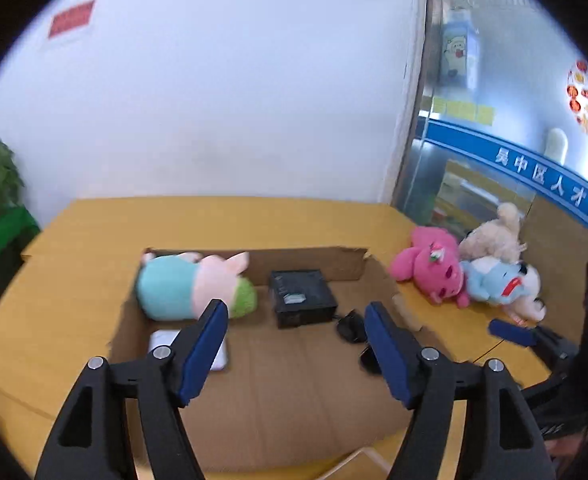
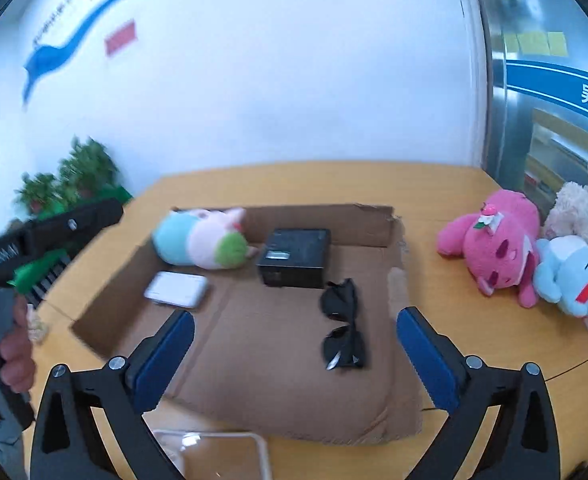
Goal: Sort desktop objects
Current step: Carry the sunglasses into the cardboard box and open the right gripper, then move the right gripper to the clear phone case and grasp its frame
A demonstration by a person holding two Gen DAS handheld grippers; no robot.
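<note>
A flattened cardboard box (image 2: pixel 278 392) lies on the yellow table (image 2: pixel 313 180). On it sit a teal-and-pink plush (image 2: pixel 198 242), a black box (image 2: pixel 295 256), a white flat case (image 2: pixel 176 289) and black sunglasses (image 2: pixel 343 322). My right gripper (image 2: pixel 295 356) is open and empty, above the cardboard's near part. My left gripper (image 1: pixel 295 344) is open and empty over the cardboard (image 1: pixel 286 400), with the plush (image 1: pixel 190 286), black box (image 1: pixel 301 298) and sunglasses (image 1: pixel 351 326) just beyond it. The white case (image 1: pixel 164 342) is partly hidden behind the left finger.
A pink plush (image 2: pixel 497 246), a blue plush (image 2: pixel 573 276) and a beige plush (image 2: pixel 581 204) lie in a pile at the table's right. A clear tray (image 2: pixel 214 456) lies at the near edge. A green plant (image 2: pixel 74 176) stands left. The wall is behind.
</note>
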